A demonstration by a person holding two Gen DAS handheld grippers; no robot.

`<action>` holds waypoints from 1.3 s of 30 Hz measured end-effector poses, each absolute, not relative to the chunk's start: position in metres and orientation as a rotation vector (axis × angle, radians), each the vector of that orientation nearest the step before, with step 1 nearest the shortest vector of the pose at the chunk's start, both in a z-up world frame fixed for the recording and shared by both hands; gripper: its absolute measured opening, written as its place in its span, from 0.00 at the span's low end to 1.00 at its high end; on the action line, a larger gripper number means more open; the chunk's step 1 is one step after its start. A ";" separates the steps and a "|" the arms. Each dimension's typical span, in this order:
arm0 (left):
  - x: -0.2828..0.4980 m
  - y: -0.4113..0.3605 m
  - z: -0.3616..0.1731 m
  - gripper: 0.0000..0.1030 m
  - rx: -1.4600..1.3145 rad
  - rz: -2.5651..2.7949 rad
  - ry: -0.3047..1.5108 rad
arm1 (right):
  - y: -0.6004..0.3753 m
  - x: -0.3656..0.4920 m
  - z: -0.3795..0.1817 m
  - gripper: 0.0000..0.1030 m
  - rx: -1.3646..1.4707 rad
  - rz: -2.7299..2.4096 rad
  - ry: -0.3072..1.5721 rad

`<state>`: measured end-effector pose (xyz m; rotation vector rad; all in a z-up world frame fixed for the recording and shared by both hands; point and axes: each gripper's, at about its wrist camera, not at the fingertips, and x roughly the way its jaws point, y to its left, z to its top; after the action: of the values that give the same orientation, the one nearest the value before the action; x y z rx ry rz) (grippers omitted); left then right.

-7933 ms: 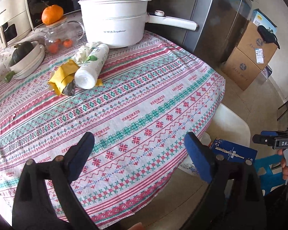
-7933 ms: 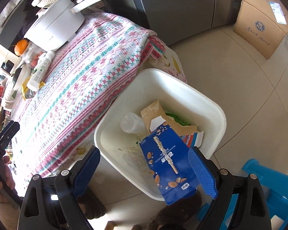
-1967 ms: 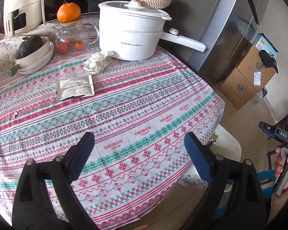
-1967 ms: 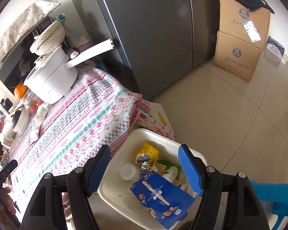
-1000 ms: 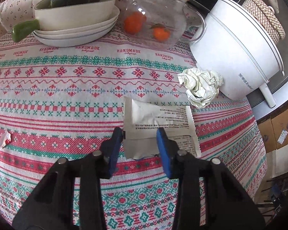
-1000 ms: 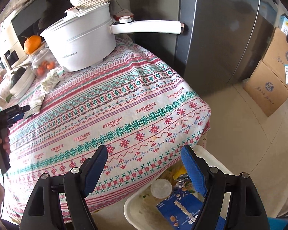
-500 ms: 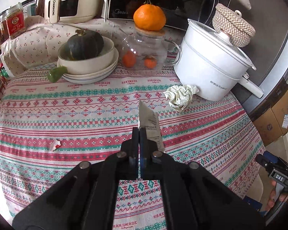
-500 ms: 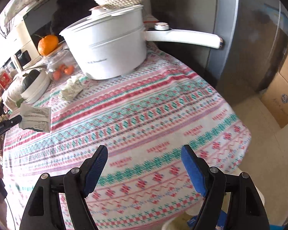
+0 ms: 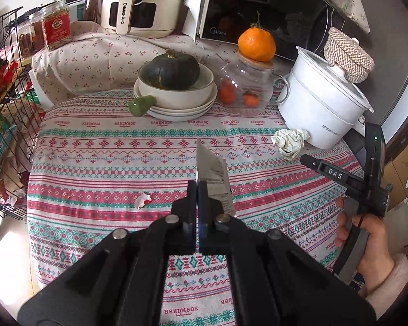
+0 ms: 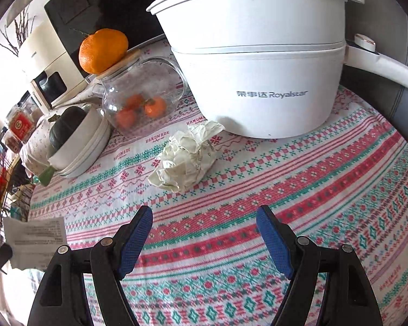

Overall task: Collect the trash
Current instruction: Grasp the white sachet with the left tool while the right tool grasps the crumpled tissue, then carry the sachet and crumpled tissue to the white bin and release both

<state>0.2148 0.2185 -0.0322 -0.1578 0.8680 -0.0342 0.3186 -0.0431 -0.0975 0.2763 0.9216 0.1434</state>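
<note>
A: What's the left gripper [image 9: 197, 190] doing?
B: Clamped on a grey packet [image 9: 213, 175], lifted above the tablecloth [image 9: 95, 168].
A: The right gripper [image 10: 204, 233]?
B: Jaws apart, crumpled paper [image 10: 186, 157] at its twelve o'clock, beside the white pot [image 10: 258, 81].

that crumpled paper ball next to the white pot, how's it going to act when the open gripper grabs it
The crumpled paper ball looks light and loosely wadded, so it will probably squash between the right gripper's fingers. Its irregular creases suggest it won't roll. A nudge would likely slide it toward the white pot.
</note>
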 end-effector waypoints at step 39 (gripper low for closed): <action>0.123 -0.003 0.012 0.01 -0.029 -0.391 0.843 | -0.253 0.079 0.009 0.18 0.228 0.024 0.853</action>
<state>0.1227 -0.0031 0.0122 -0.0290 0.8430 -0.3910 0.0793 -0.2534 0.0095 0.2276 0.8527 0.0237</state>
